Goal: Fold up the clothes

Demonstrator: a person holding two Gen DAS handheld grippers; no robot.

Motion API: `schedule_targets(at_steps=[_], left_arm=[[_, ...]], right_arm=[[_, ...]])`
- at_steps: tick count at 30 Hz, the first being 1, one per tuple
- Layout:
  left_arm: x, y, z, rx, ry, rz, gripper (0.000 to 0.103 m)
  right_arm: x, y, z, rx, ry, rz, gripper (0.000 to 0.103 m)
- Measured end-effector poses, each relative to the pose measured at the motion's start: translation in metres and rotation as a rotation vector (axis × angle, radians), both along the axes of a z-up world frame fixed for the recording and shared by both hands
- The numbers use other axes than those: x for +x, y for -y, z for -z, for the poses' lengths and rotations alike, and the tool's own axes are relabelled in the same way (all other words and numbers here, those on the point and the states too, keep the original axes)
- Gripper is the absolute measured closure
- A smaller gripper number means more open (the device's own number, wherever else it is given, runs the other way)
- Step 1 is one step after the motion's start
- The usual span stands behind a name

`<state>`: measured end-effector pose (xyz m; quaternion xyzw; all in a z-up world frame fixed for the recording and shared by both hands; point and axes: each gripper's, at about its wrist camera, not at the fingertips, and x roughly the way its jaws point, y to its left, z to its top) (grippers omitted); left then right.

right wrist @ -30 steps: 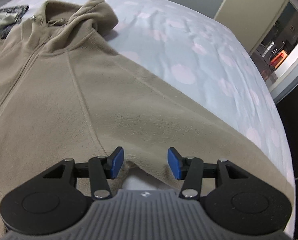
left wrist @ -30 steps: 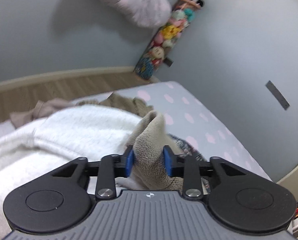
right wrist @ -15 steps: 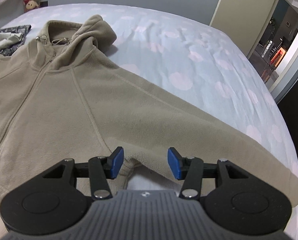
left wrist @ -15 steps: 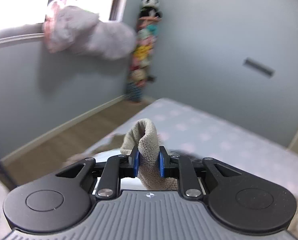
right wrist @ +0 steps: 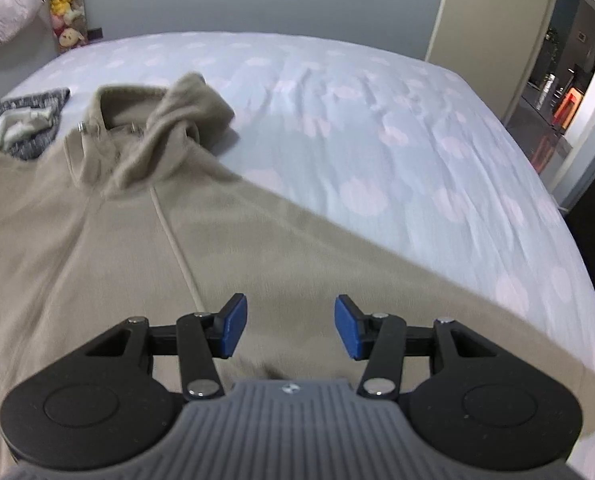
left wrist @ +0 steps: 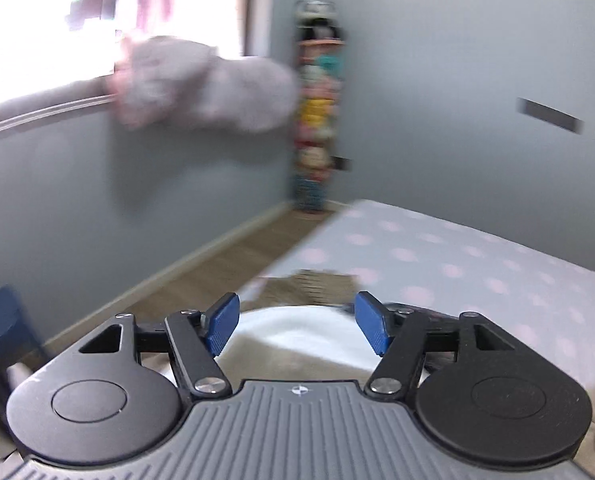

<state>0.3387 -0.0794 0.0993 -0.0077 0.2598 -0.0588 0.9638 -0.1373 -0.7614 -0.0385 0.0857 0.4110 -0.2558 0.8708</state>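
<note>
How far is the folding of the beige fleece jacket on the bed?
Early. Done: the beige fleece jacket lies spread front-up on the dotted bed sheet, its sleeve stretched out to the right. In hand: nothing. The left gripper has just been opening, with no cloth between its fingers; the right gripper hangs open above the jacket. Left: every fold, and the grey garment beside the collar.

left gripper [left wrist: 297, 322] jaws just opened wide, let go of the tan fleece fold it pinched 0.5 s ago; nothing btwn pads now. right gripper [right wrist: 290, 326] lifted off the hoodie [right wrist: 145, 240]; armpit edge no longer btwn its jaws, more bed [right wrist: 437, 152] in view.
</note>
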Motion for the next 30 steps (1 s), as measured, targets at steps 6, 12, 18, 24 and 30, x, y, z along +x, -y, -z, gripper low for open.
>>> schedule_targets(at_steps=[6, 12, 18, 24, 30], left_arm=[[0.000, 0.116, 0.017, 0.008, -0.046, 0.266, 0.041], [0.003, 0.241, 0.074, 0.013, -0.120, 0.511, 0.041], [0.008, 0.347, 0.133, 0.051, -0.170, 0.691, 0.041], [0.021, 0.422, 0.184, 0.107, -0.240, 0.770, 0.042], [0.025, 0.471, 0.221, 0.213, -0.316, 0.784, 0.074]], right_arm=[[0.073, 0.020, -0.023, 0.034, 0.055, -0.049, 0.051], [0.162, 0.033, -0.029, 0.020, 0.049, -0.142, 0.051], [0.253, 0.049, -0.018, 0.013, 0.031, -0.214, 0.051], [0.328, 0.063, 0.003, 0.000, -0.001, -0.245, 0.051], [0.365, 0.075, 0.029, 0.004, -0.033, -0.230, 0.063]])
